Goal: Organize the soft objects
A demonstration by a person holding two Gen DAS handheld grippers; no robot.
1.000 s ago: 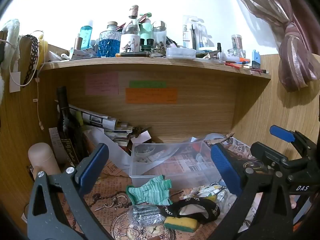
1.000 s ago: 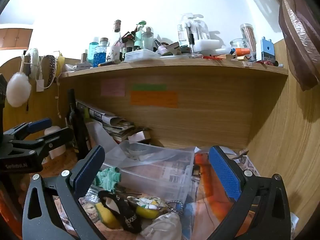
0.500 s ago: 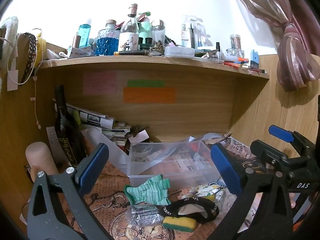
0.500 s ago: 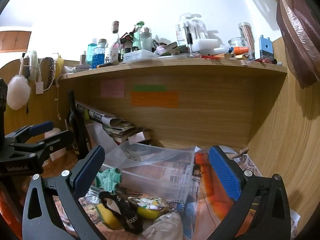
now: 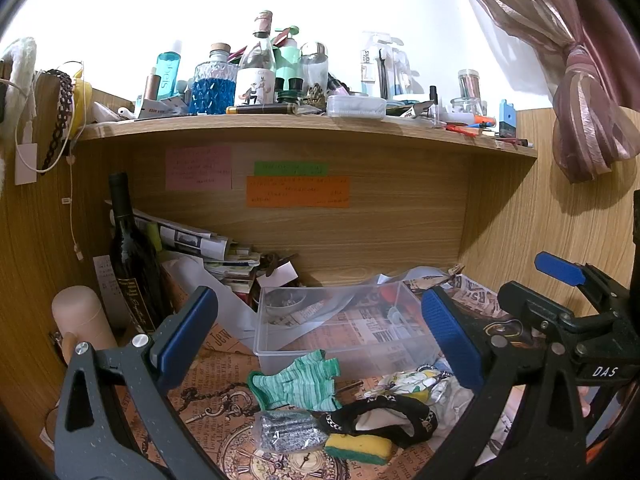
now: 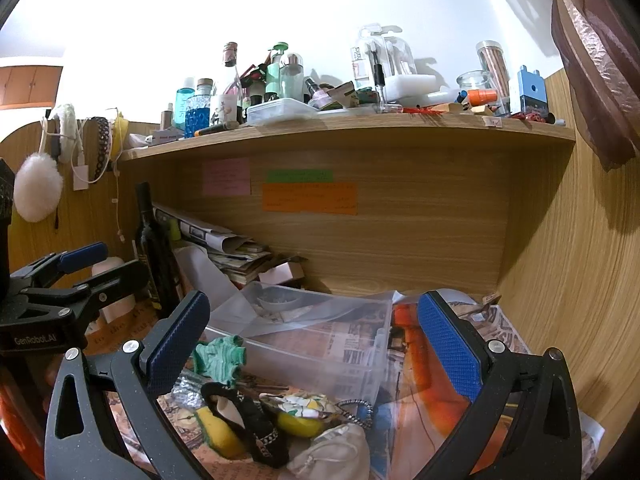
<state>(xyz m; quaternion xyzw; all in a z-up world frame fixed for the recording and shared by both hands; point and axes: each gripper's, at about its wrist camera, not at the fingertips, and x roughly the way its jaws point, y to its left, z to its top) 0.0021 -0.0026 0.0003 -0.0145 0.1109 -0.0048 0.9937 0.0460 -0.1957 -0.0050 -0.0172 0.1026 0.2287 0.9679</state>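
The clear plastic storage box (image 5: 344, 328) stands on the printed paper covering the desk, under the wooden shelf (image 5: 304, 128). The left gripper (image 5: 316, 328) hovers in front of this box, its blue-padded jaws wide apart and holding nothing. The right gripper (image 6: 312, 332) hovers beside it, jaws also wide apart and empty.

Just in front of the box lies the green striped knitted cloth (image 5: 298, 380). A little nearer than the cloth are the silver glitter pouch (image 5: 286, 432), the black band with chain pattern (image 5: 384, 414) and the yellow-green sponge (image 5: 358, 448), close together. A white drawstring bag (image 6: 332, 456) lies nearest to the right gripper. Left of the box stands a dark wine bottle (image 5: 130, 264).
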